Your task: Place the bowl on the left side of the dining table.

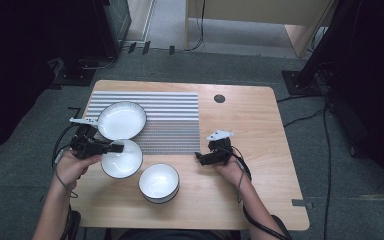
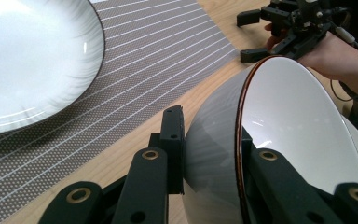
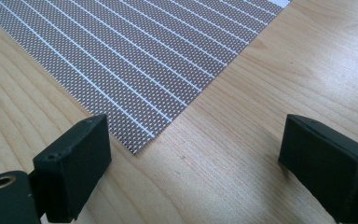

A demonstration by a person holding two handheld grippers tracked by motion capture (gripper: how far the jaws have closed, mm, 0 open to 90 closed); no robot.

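Black jaws of the left gripper (image 2: 209, 163) clamp the rim of a small white bowl (image 2: 279, 140) at the bottom of the left gripper view, one pad outside the wall, one inside, the bowl tipped on edge. From above, that bowl (image 1: 122, 159) sits at centre-left of the frame, overlapping the lower edge of the striped placemat (image 1: 170, 120) and just below a larger shallow plate (image 1: 122, 120). A deeper white bowl (image 1: 159, 183) waits lower down, near the table's (image 1: 260, 150) front edge. At centre-right, the right gripper (image 1: 200, 157) hovers low with its jaws wide and nothing between them, over bare wood beside the mat's corner (image 3: 140, 140). The step appears to be moving the gripped bowl; doing it well likely means keeping the pinch firm on the thin rim, levelling the bowl before setting down, and steering clear of the plate's edge.
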